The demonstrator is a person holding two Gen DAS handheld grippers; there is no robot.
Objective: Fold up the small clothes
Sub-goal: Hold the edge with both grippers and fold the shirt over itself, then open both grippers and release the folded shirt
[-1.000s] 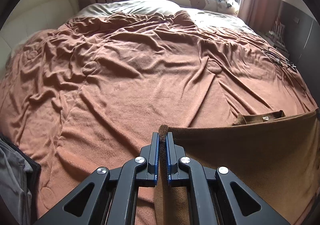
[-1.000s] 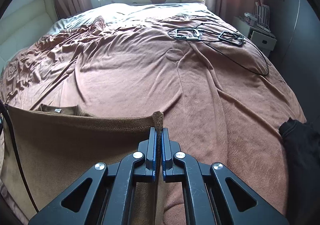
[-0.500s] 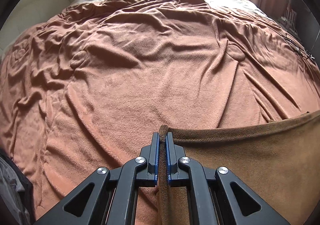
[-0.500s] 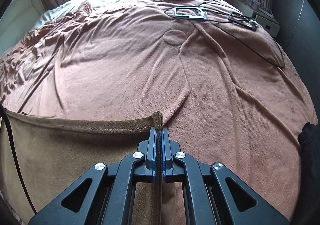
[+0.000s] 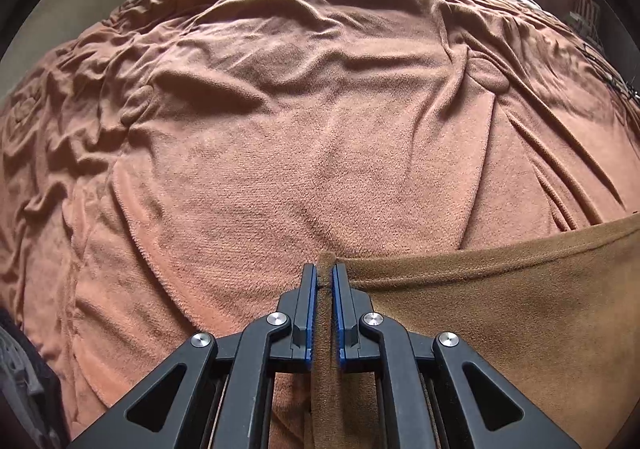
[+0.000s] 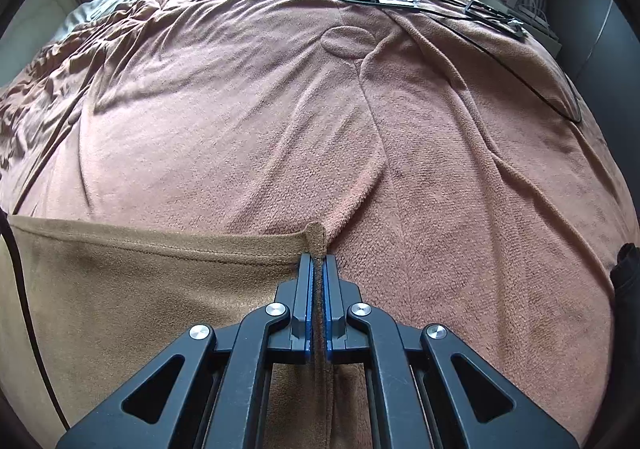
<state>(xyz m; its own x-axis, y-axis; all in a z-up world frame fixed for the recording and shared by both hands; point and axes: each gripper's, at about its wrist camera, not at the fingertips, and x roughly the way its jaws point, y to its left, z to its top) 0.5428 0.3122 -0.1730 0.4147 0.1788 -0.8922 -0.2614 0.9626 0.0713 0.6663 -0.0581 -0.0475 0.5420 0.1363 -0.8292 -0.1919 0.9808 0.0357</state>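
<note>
Brown garment (image 5: 500, 313) stretched over blanket (image 5: 320, 109) on bed; left tool (image 5: 325, 277) clenched on one corner, right tool (image 6: 317, 265) clenched on other.

A plain tan-brown garment (image 5: 500, 309) is seen against a rust-pink blanket (image 5: 320, 129) (plush, unpatterned). Each hand-held gripper — left (image 5: 325, 277), right (image 6: 318, 267) — is black with blue-edged fingers; black cables (image 6: 520, 77) are seen too.
</note>
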